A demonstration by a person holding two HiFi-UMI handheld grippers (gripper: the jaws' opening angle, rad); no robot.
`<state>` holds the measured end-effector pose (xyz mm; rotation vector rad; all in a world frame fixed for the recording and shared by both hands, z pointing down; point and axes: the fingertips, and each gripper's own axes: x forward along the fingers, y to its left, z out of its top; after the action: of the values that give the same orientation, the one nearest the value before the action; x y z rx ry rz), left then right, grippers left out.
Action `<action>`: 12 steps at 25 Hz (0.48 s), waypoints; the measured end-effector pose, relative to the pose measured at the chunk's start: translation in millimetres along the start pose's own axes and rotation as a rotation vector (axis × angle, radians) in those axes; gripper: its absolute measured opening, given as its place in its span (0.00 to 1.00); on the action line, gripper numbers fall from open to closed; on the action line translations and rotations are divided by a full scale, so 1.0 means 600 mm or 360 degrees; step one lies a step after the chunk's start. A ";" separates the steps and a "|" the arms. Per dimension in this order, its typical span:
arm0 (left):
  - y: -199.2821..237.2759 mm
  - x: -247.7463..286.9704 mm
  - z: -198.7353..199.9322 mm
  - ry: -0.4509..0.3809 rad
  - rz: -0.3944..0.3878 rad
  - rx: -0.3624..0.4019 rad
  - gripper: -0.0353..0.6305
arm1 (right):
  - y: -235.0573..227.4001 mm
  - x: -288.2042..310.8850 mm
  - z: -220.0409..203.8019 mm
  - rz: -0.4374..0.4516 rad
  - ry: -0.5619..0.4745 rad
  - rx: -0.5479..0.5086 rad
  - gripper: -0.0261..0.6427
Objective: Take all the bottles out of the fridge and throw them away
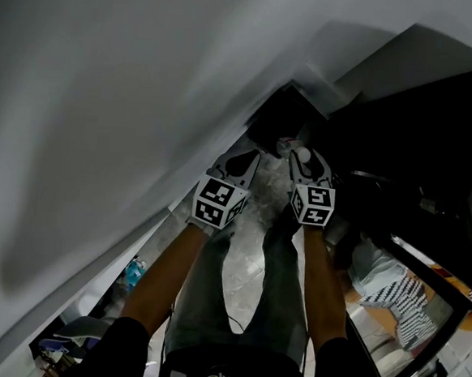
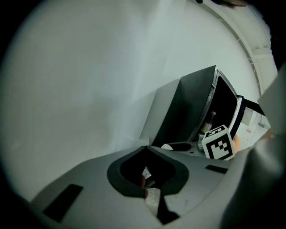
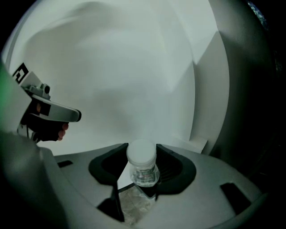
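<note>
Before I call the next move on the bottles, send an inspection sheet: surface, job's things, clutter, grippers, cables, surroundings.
Surface: grey marbled floor underfoot.
Job's things: clear white-capped bottle in the right gripper; second bottle standing in a dark open cabinet.
Clutter: striped cloth at the right; small items low at the left.
Grippers: left gripper jaws together, empty; right gripper shut on the white-capped bottle.
Cables: nothing seen.
Surroundings: white wall at the left.
</note>
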<state>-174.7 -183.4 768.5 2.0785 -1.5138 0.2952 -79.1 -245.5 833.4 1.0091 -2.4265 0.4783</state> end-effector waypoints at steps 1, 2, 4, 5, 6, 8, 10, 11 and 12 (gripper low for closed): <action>0.003 0.004 -0.006 -0.0008 0.0002 -0.0001 0.05 | -0.002 0.008 -0.010 0.0002 0.0002 -0.0004 0.34; 0.006 0.008 -0.012 -0.0019 0.0004 -0.0001 0.05 | -0.004 0.018 -0.020 0.0003 0.0003 -0.0007 0.34; 0.014 0.018 -0.025 -0.0040 0.0006 0.0003 0.05 | -0.010 0.039 -0.042 0.0007 0.0005 -0.0004 0.34; 0.018 0.024 -0.032 -0.0048 0.0008 0.0009 0.05 | -0.013 0.051 -0.054 0.0009 0.0005 -0.0001 0.34; 0.022 0.030 -0.039 -0.0055 0.0011 0.0016 0.05 | -0.015 0.064 -0.067 0.0012 0.0006 0.0001 0.34; 0.034 0.044 -0.055 -0.0070 0.0020 0.0031 0.05 | -0.020 0.091 -0.095 0.0015 0.0010 -0.0001 0.34; 0.047 0.060 -0.072 -0.0083 0.0034 0.0045 0.05 | -0.025 0.121 -0.130 0.0017 0.0024 -0.0004 0.34; 0.054 0.068 -0.081 -0.0089 0.0041 0.0053 0.05 | -0.027 0.137 -0.149 0.0018 0.0033 -0.0005 0.34; 0.061 0.076 -0.089 -0.0094 0.0048 0.0061 0.05 | -0.030 0.152 -0.169 0.0019 0.0045 -0.0005 0.34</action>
<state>-185.8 -199.2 845.5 2.1127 -1.5868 0.2786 -94.1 -261.0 969.2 0.9808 -2.4087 0.4895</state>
